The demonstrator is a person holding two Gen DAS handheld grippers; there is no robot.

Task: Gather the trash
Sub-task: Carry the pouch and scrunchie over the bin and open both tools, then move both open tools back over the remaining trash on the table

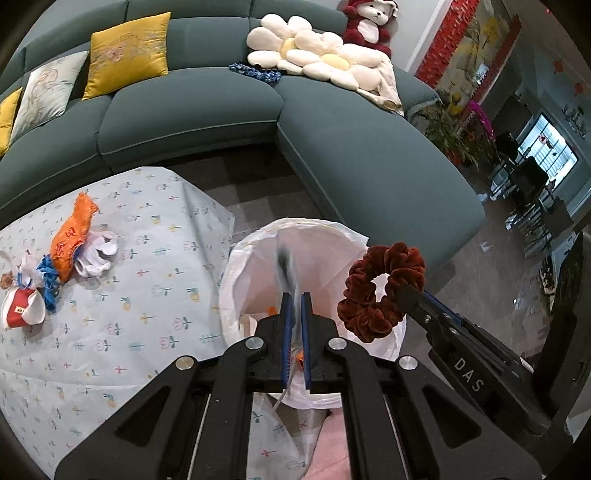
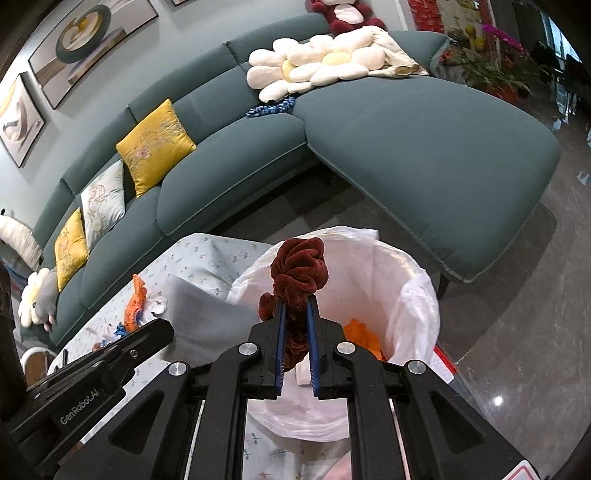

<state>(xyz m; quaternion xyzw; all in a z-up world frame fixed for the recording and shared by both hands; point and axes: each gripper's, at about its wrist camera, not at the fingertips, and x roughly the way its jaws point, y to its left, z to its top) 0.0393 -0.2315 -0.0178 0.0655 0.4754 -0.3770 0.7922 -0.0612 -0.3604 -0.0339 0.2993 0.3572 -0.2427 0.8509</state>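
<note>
A bin lined with a white bag [image 1: 255, 258] [image 2: 413, 291] stands beside the table. My left gripper [image 1: 295, 295] is shut on a thin clear wrapper [image 1: 286, 271] with dark and orange print, held over the bin mouth. My right gripper [image 2: 295, 299] is shut on a dark red velvet scrunchie [image 2: 299, 269], also over the bin; it shows in the left wrist view [image 1: 380, 291] at the bin's right rim. Orange trash [image 2: 364, 334] lies inside the bag. More trash sits on the table: an orange wrapper [image 1: 72, 236], white tissue [image 1: 98, 254], a red-and-white paper cup [image 1: 22, 310].
The table wears a pale blue patterned cloth [image 1: 140, 295]. A teal curved sofa [image 1: 332, 140] with yellow cushions [image 1: 127, 53], flower pillows [image 1: 310, 55] and a plush bear [image 1: 369, 22] lies behind. Glossy tiled floor [image 2: 517, 332] extends to the right.
</note>
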